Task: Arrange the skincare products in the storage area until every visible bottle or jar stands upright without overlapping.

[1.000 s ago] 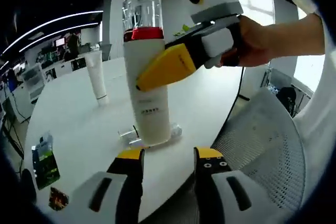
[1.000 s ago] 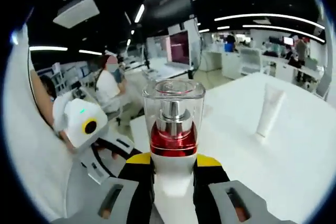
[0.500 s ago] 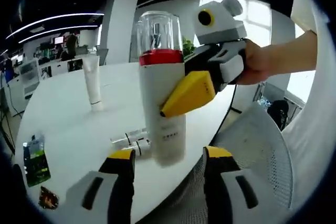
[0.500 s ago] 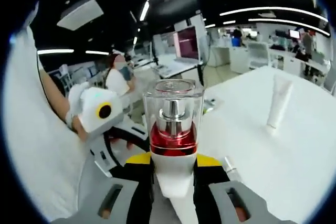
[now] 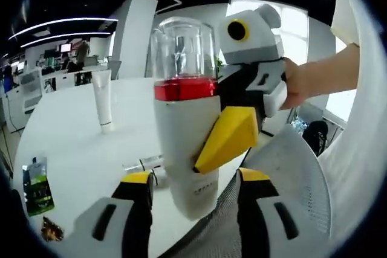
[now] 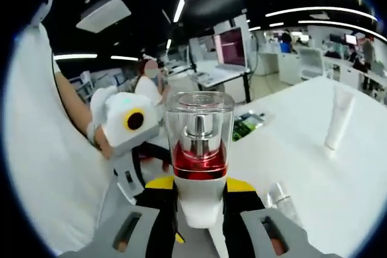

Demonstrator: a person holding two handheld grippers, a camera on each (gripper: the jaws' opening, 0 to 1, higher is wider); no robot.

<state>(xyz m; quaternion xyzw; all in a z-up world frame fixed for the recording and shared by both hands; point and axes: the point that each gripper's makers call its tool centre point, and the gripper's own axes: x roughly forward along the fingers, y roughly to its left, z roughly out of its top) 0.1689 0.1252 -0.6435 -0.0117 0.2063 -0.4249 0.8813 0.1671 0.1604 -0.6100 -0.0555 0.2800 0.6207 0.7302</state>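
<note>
A tall white bottle with a red band and a clear cap is held upright in the air, its base low between my left gripper's jaws. My right gripper is shut on the bottle just below the red band; in the left gripper view it reaches in from the right with a yellow jaw across the bottle. My left gripper is open, jaws apart on either side of the bottle's base. A white tube stands upright on the white table. Small clear bottles lie flat behind the held bottle.
A green sachet and a small dark packet lie near the table's left edge. A grey mesh chair is below right. In the right gripper view the tube, a lying clear bottle and the sachet sit on the table.
The bottle has left the table in the right gripper and come nearer the left gripper, its base now down between the left jaws. The left gripper has drawn closer in the right gripper view.
</note>
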